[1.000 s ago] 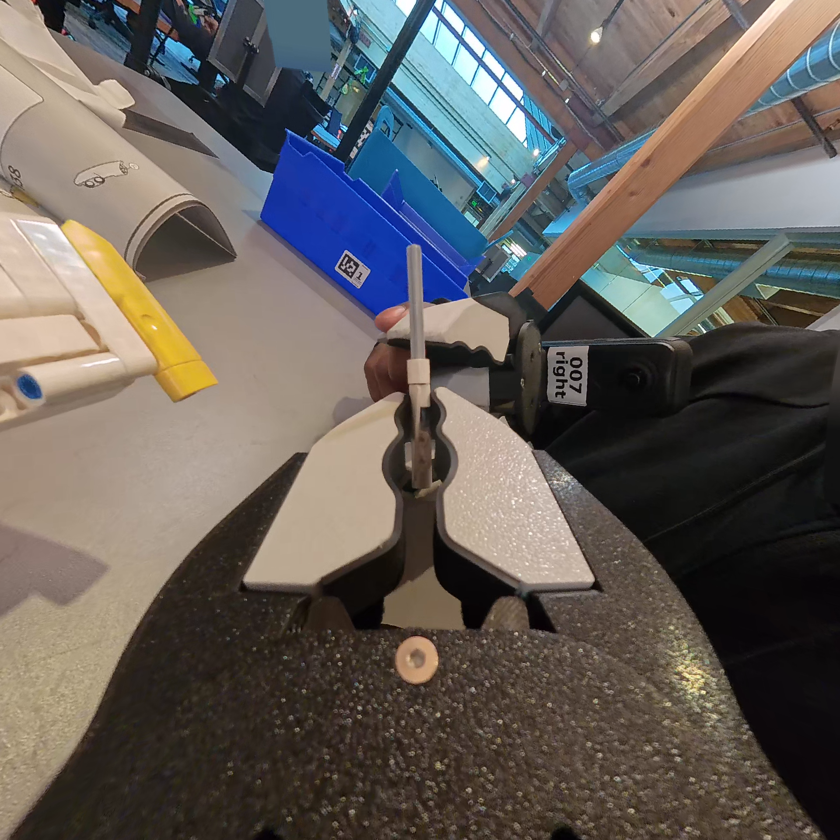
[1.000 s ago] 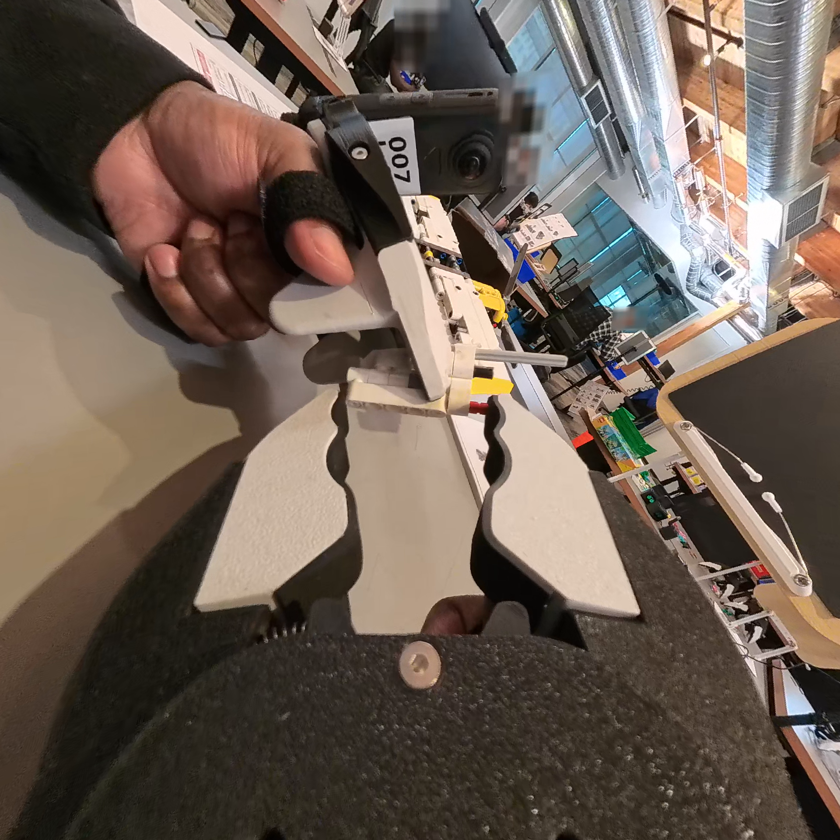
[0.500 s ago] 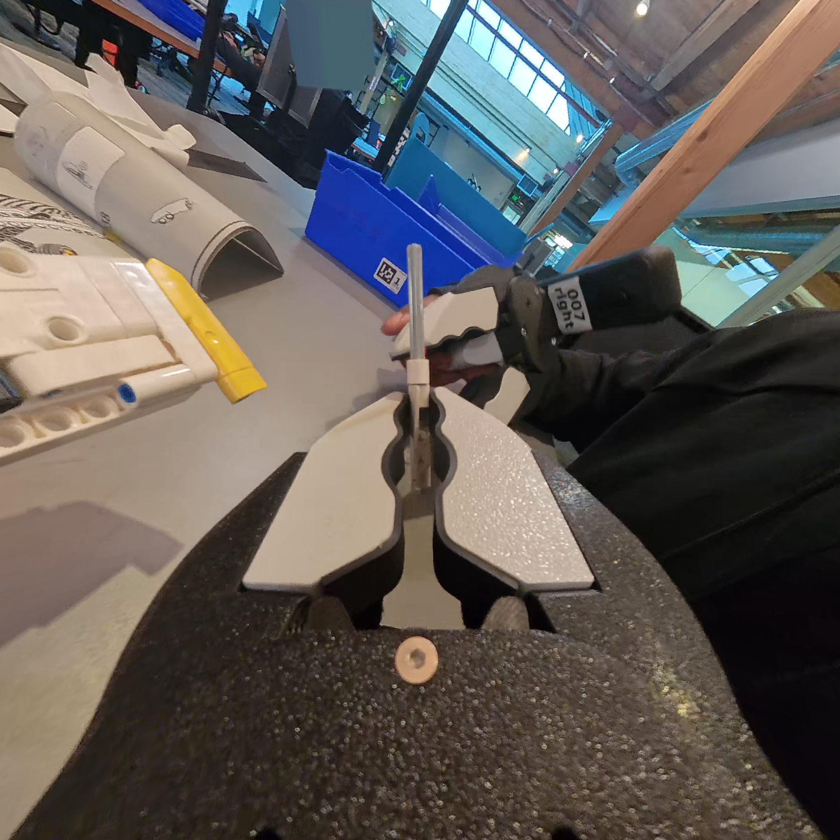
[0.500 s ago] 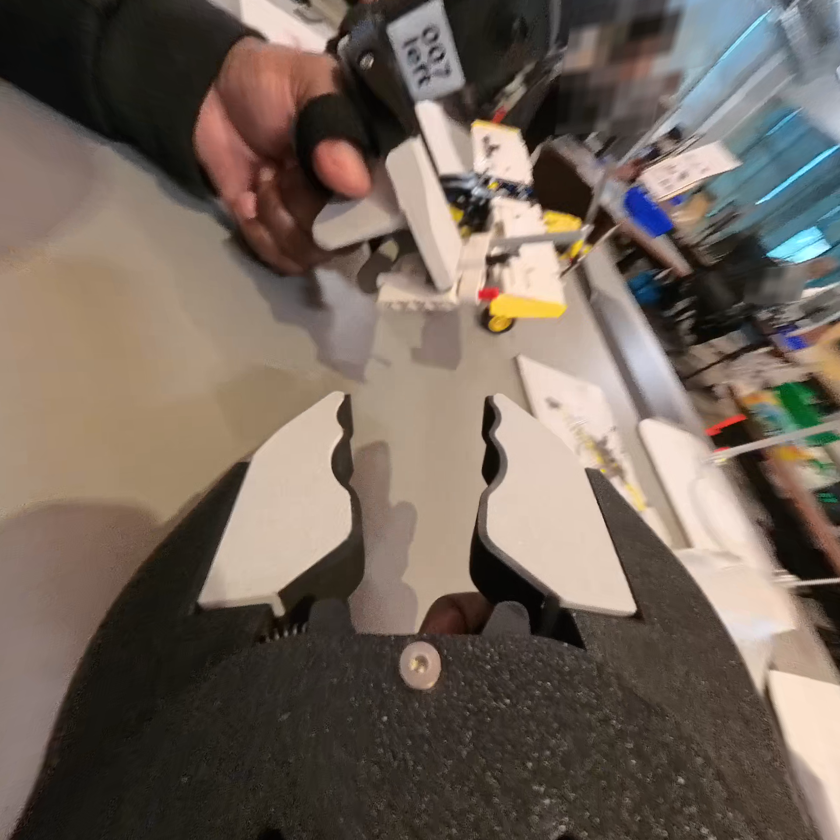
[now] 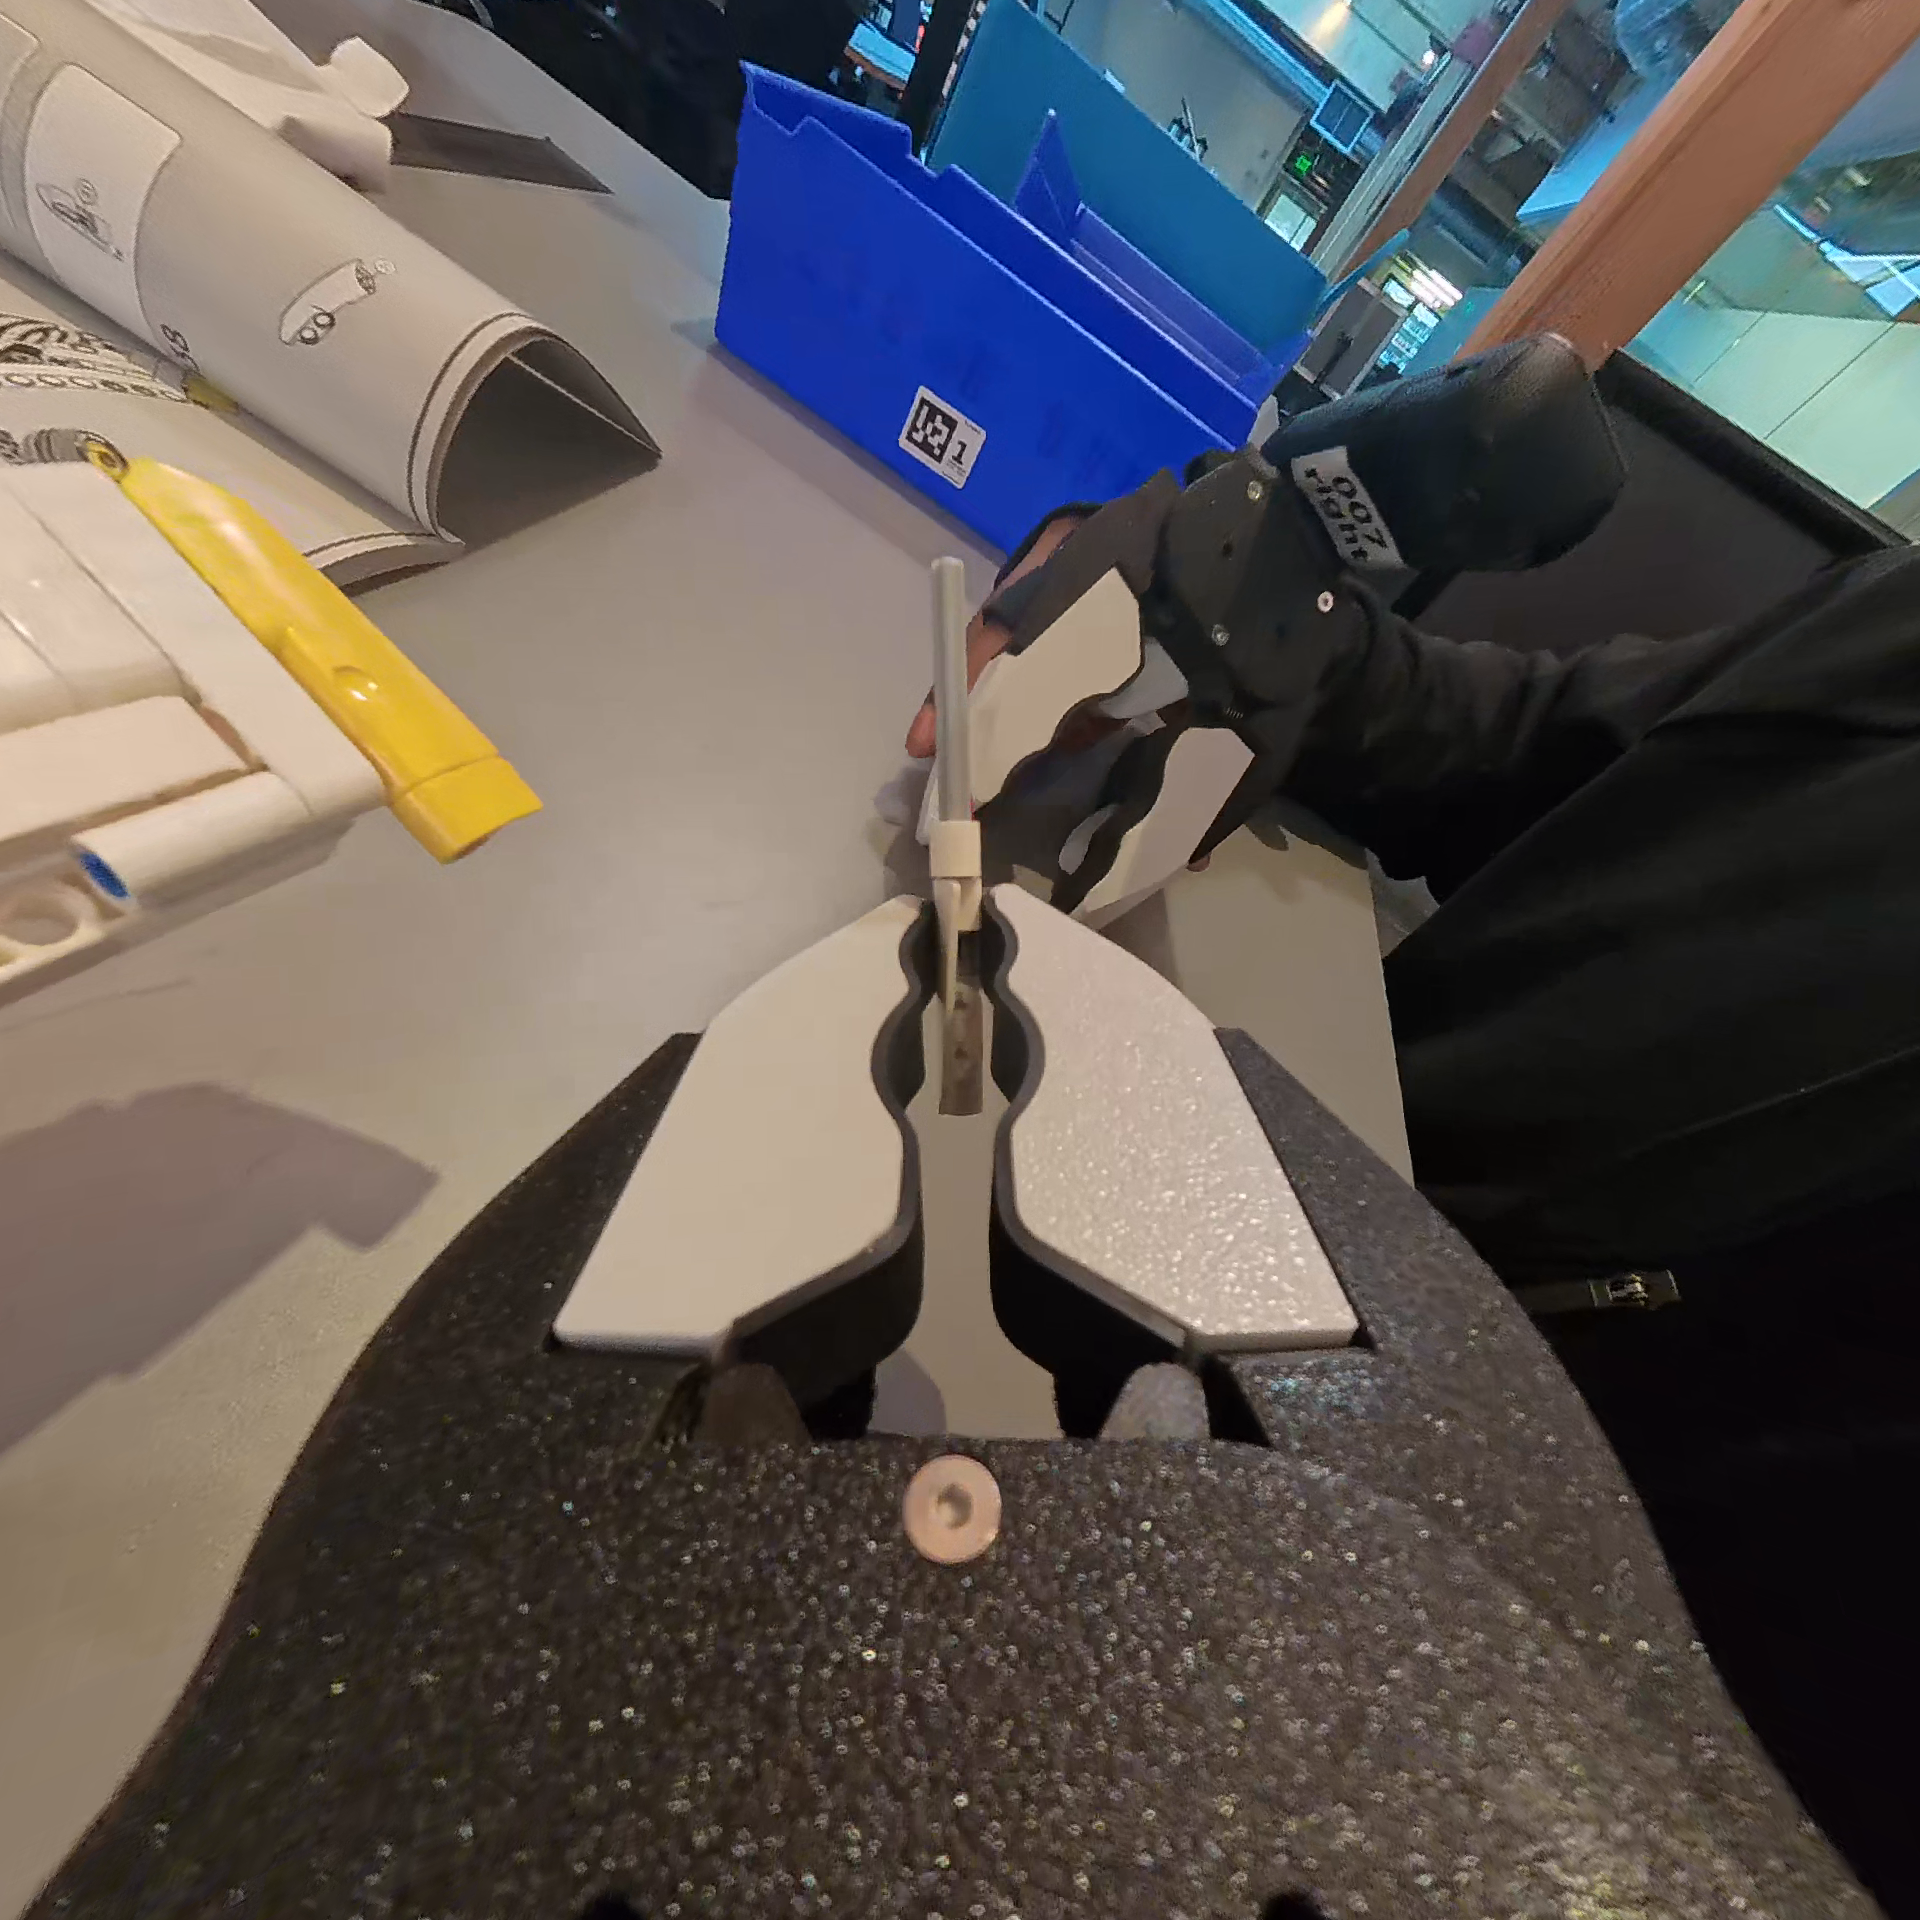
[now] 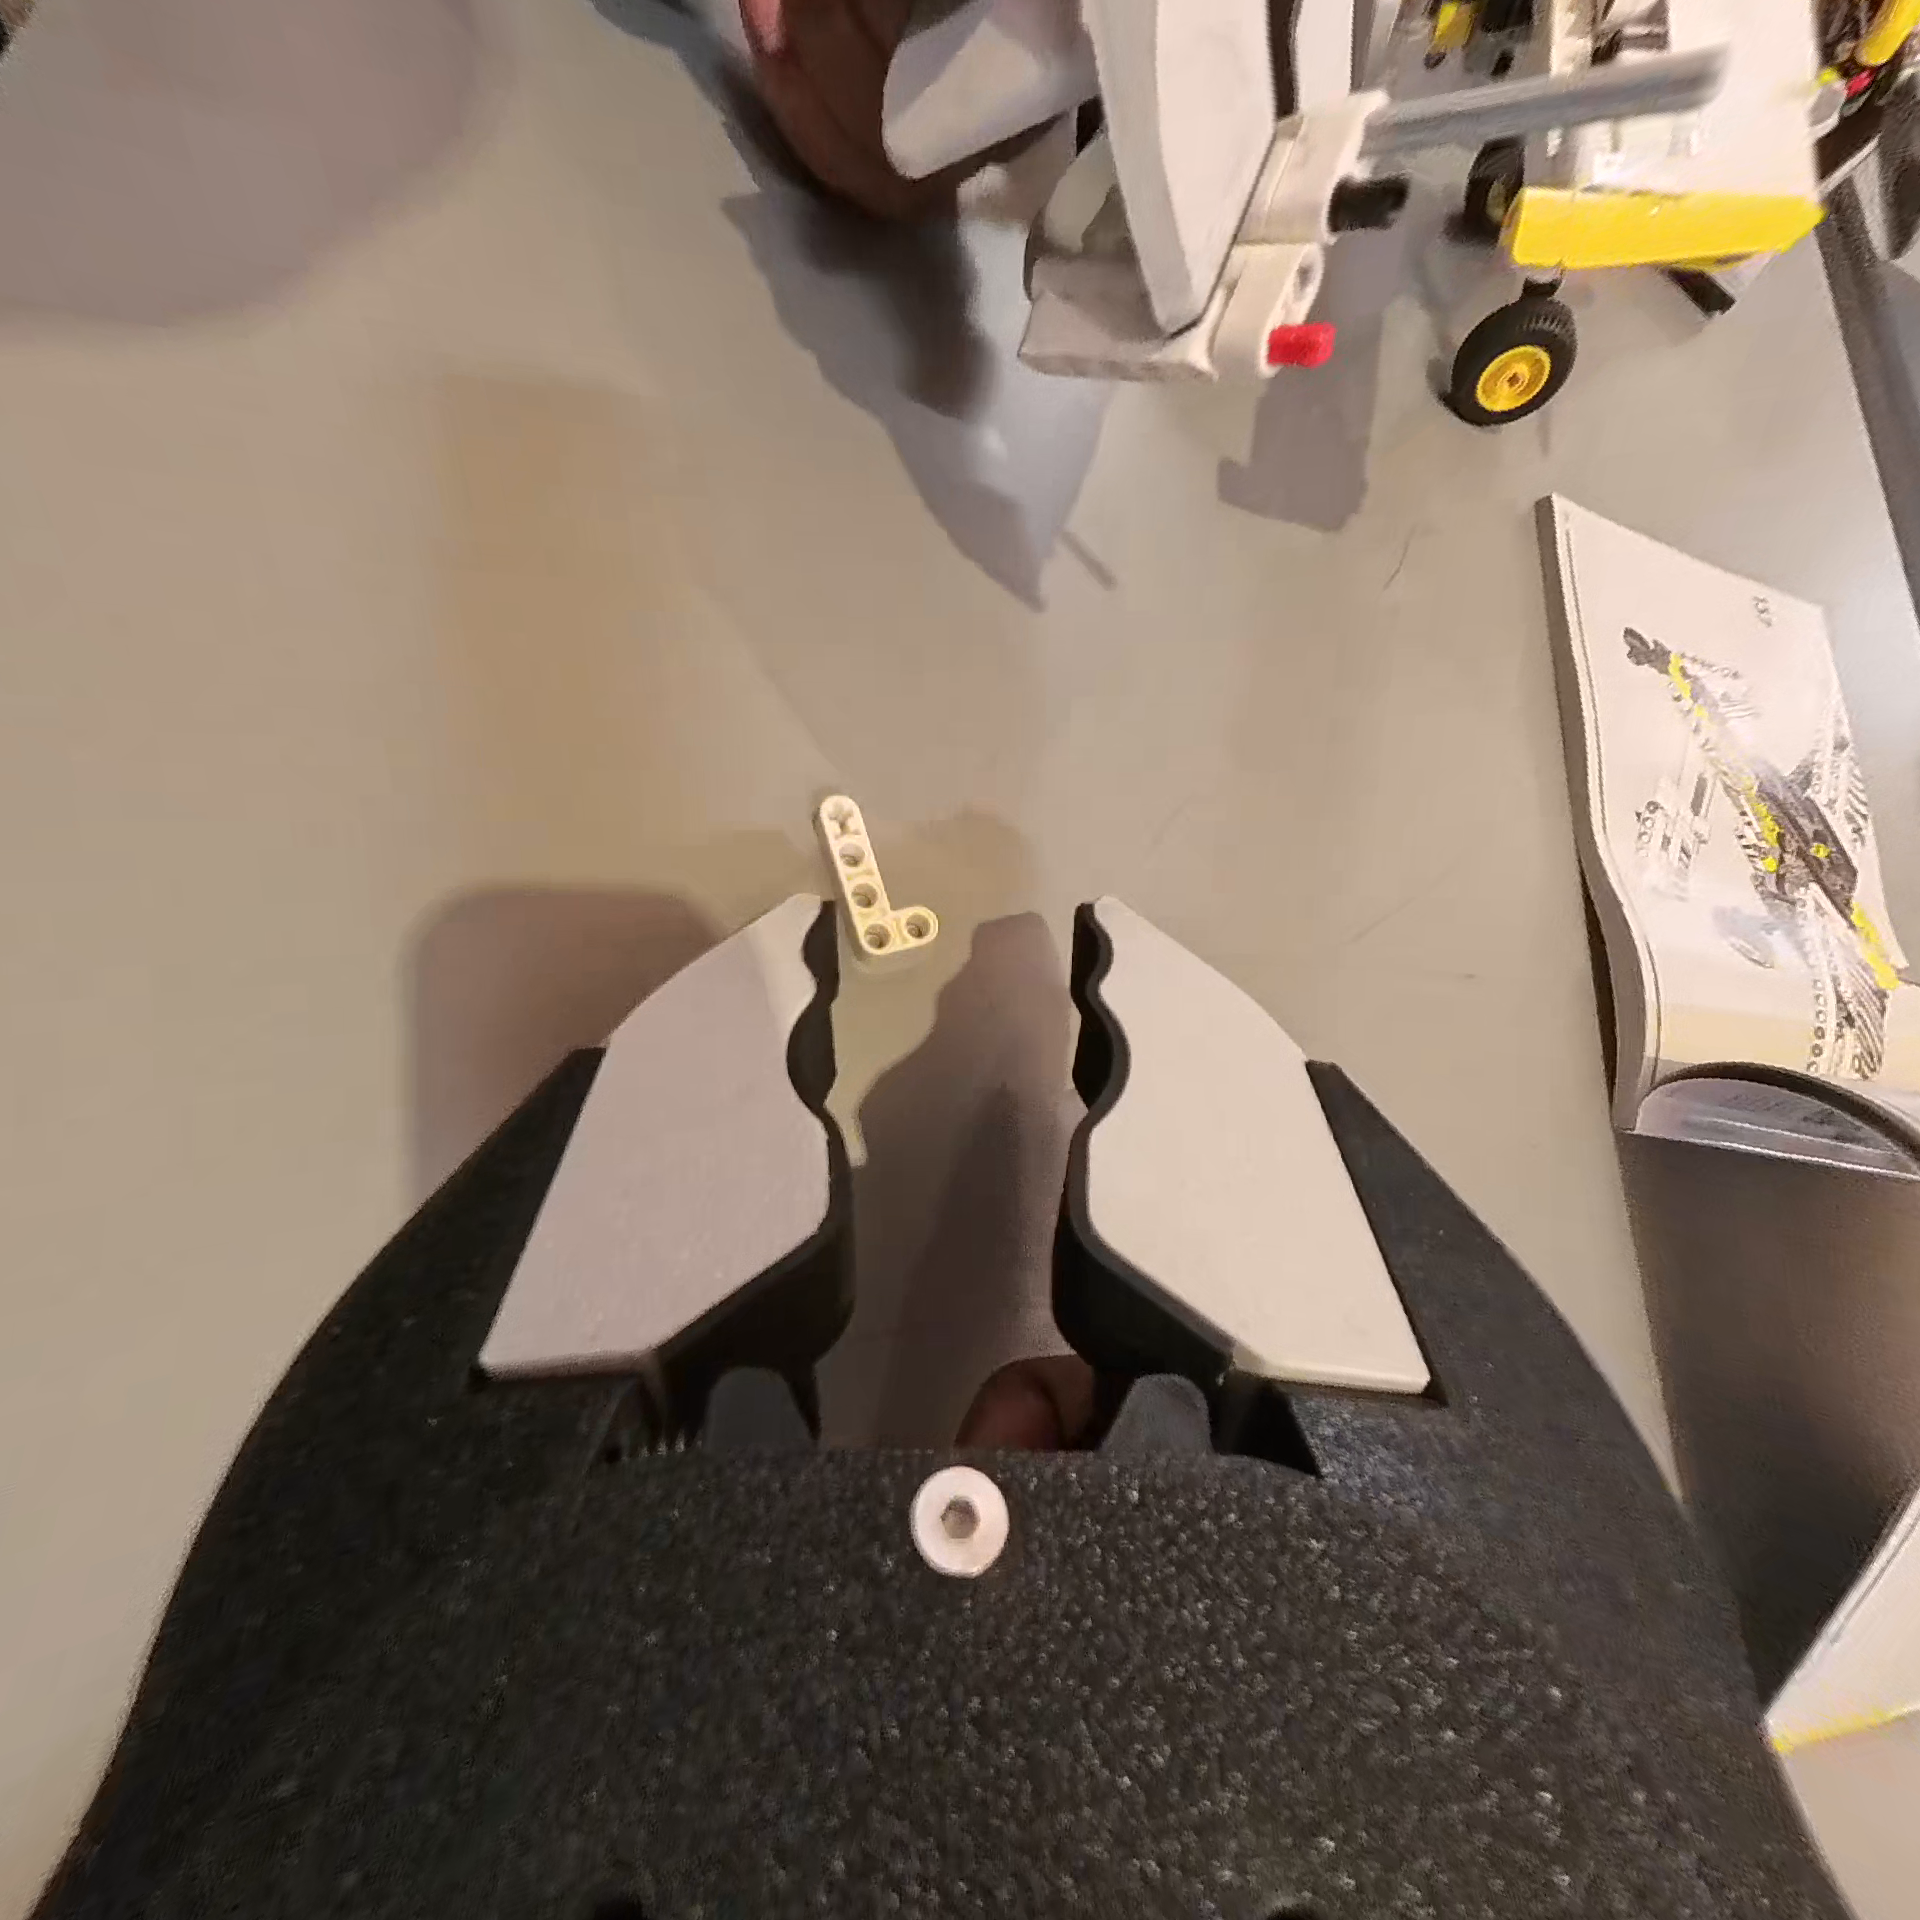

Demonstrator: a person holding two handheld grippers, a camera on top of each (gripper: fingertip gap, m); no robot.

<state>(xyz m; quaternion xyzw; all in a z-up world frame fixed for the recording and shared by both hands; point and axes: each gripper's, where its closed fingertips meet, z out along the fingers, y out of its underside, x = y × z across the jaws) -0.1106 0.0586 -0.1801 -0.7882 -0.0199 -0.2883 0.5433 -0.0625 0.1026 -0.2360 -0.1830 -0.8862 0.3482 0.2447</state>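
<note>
Now right tongs (image 6: pixel 951 914) narrower, over L-shaped beam (image 6: pixel 871 894).

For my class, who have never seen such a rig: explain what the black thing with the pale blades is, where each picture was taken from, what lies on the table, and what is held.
No robot here: a person holds a pair of hand tongs in each hand, and each carries a camera looking forward along its two pale fingers.

Left-hand picture: the left tongs are shut on a thin white piece carrying a grey rod. Beyond them are the right tongs, a blue bin, a curled booklet and a white and yellow model.

Right-hand picture: the right tongs are open and hold nothing. A small cream L-shaped beam lies on the grey table at their tips. Further off stand the model and booklet.
</note>
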